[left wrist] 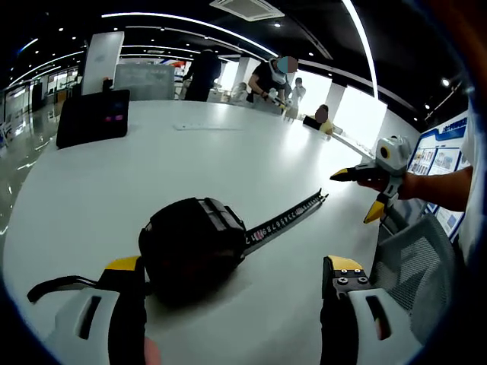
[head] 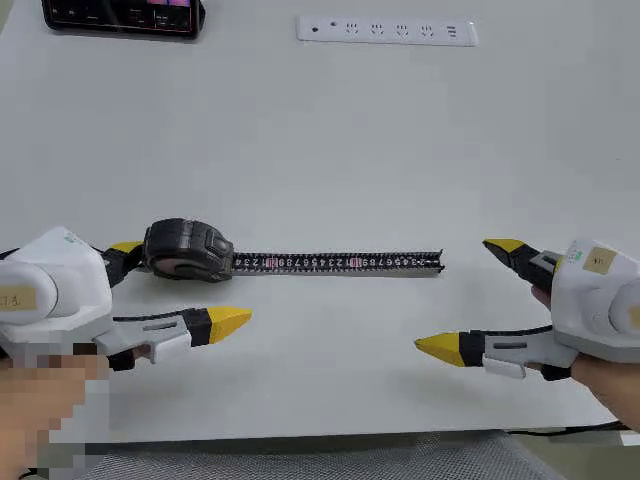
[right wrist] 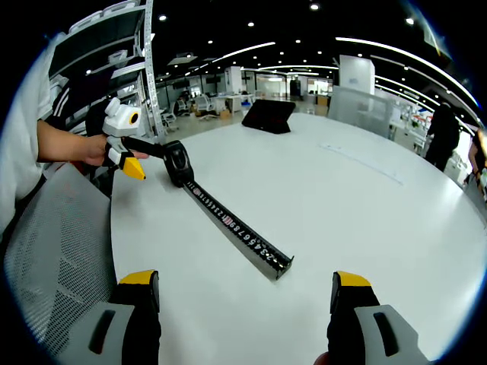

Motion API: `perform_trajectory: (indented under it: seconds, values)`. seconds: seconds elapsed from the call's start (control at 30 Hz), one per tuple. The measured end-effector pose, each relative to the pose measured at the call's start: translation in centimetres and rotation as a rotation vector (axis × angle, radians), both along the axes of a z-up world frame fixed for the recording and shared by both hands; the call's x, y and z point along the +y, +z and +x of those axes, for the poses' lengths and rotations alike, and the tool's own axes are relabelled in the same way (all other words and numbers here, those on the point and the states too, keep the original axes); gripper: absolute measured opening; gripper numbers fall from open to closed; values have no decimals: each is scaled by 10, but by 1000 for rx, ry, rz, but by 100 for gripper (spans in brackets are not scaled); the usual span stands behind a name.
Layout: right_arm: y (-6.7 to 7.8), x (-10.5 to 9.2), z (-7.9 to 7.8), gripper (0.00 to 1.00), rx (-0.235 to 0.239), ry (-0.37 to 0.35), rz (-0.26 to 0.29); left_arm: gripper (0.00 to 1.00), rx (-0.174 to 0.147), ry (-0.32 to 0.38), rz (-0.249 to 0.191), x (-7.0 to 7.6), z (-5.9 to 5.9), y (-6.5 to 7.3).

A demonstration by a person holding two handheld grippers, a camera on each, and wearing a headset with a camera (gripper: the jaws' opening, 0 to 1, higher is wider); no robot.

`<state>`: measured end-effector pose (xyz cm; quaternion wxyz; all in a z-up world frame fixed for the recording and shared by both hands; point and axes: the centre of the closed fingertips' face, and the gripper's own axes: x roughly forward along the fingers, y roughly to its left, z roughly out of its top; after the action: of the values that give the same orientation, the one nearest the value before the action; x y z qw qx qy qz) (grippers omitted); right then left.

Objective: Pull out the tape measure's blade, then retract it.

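Note:
A black tape measure case (head: 186, 250) lies on the white table with its blade (head: 335, 263) pulled out to the right, ending in a hook (head: 438, 264). My left gripper (head: 175, 285) is open around the case, one yellow tip behind it and one in front. In the left gripper view the case (left wrist: 194, 245) sits between the open jaws, close to the left jaw, and the blade (left wrist: 288, 218) runs away to the right. My right gripper (head: 470, 296) is open, just right of the blade's end. In the right gripper view the blade's end (right wrist: 275, 264) lies ahead between the jaws.
A white power strip (head: 387, 30) and a dark device (head: 125, 15) sit at the table's far edge. The table's near edge and a mesh chair (head: 300, 460) are close below the grippers. People stand in the background of the left gripper view.

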<state>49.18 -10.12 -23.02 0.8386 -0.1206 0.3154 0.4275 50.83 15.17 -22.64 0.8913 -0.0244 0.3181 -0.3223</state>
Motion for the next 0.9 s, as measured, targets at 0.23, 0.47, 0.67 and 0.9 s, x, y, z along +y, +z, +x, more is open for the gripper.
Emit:
perform_trajectory:
  seconds: [0.23, 0.47, 0.67, 0.9]
  values:
    - [-1, 0, 0, 90, 1, 6, -4, 94, 5, 12, 2, -1, 1, 0]
    - [-2, -1, 4, 82, 3, 32, -18, 93, 14, 71, 7, -1, 5, -1]
    - [-2, -1, 8, 79, 4, 63, -39, 91, 7, 126, 16, -1, 10, -2]
    - [-4, -2, 16, 78, 4, 97, -70, 90, 1, 181, 26, 0, 15, -4]
